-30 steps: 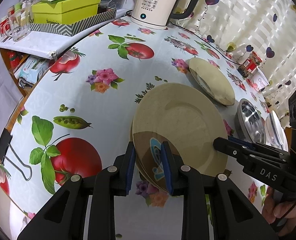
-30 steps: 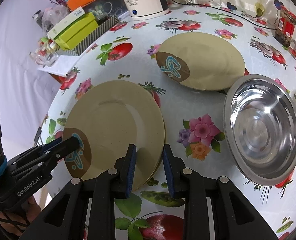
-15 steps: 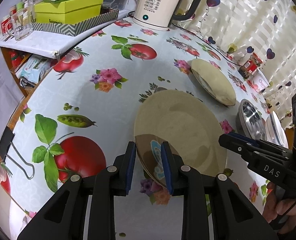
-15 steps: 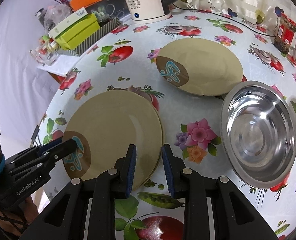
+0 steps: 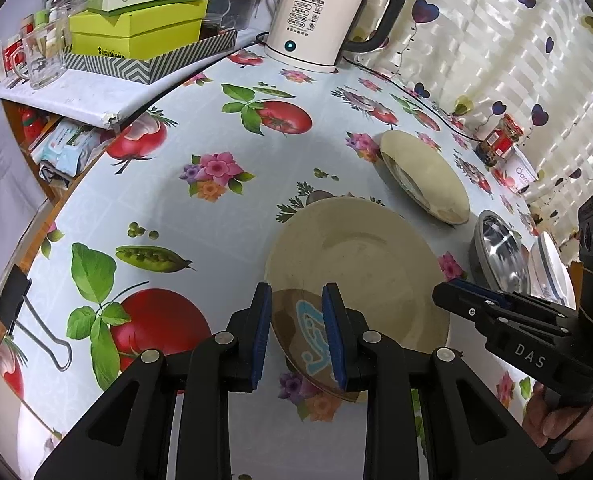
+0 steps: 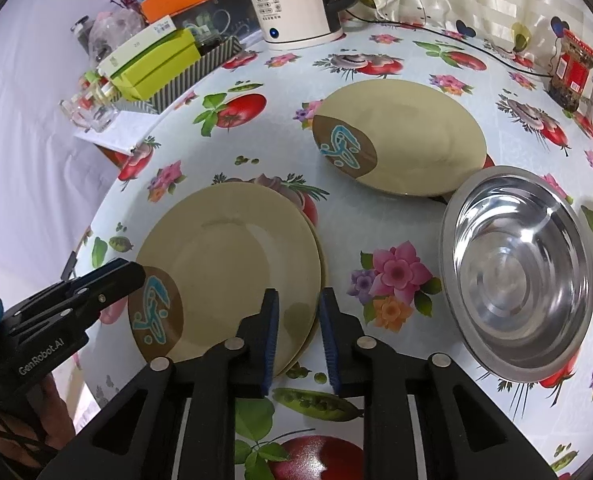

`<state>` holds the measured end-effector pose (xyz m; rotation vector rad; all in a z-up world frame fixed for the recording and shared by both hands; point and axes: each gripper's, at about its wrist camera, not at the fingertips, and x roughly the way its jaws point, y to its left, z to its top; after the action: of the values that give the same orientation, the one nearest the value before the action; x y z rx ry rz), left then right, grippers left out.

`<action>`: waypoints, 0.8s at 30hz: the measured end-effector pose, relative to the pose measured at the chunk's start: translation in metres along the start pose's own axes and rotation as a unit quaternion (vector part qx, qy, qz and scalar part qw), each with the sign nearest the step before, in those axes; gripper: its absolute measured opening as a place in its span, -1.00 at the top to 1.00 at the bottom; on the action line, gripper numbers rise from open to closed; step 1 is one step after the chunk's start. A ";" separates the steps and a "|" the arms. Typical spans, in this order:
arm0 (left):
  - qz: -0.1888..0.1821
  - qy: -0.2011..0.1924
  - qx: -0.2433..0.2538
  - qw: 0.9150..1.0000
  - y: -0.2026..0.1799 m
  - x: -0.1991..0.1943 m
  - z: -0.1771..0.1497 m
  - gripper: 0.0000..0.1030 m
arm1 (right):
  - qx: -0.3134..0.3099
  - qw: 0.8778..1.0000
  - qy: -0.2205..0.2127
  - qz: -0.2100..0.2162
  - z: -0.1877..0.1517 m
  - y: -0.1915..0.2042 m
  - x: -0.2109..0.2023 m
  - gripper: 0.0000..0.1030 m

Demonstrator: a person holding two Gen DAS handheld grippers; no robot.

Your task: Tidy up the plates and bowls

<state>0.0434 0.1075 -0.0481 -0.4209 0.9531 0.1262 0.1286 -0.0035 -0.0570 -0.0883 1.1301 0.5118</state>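
Left wrist view: my left gripper (image 5: 297, 334) has its pads spread either side of the near rim of the stacked plates (image 5: 360, 264) on the tablecloth (image 5: 168, 208); pad contact I cannot tell. Second plate (image 5: 424, 176) and steel bowl (image 5: 500, 256) lie beyond; kettle (image 5: 316, 24) at back.

Right wrist view: my right gripper (image 6: 299, 336), pads parted, straddles the stack's (image 6: 232, 264) edge. Second plate (image 6: 408, 136) sits apart; steel bowl (image 6: 520, 276) at right.

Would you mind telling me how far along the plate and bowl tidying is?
Done: two plates stacked near the table's edge. In hand: left gripper and right gripper sit open at that stack's rim. Left: the lone plate and steel bowl remain apart.
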 end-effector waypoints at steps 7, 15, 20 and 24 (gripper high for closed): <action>-0.002 -0.001 0.004 1.000 -0.003 -0.002 -0.002 0.47 | 0.000 1.000 -0.001 0.002 -0.001 -0.001 0.000 0.64; -0.006 -0.017 0.004 1.000 -0.005 -0.016 0.005 0.47 | 0.008 1.000 -0.019 0.003 0.001 -0.004 -0.017 0.63; -0.015 -0.026 0.014 0.999 -0.014 -0.023 0.013 0.47 | -0.003 0.999 -0.038 0.006 0.004 0.002 -0.036 0.63; -0.019 -0.029 0.022 0.999 -0.023 -0.025 0.020 0.47 | -0.009 0.999 -0.053 0.005 0.009 0.003 -0.049 0.62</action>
<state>0.0506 0.0967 -0.0114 -0.3928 0.8883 0.0818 0.1188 -0.0147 -0.0095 -0.0713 1.0235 0.5297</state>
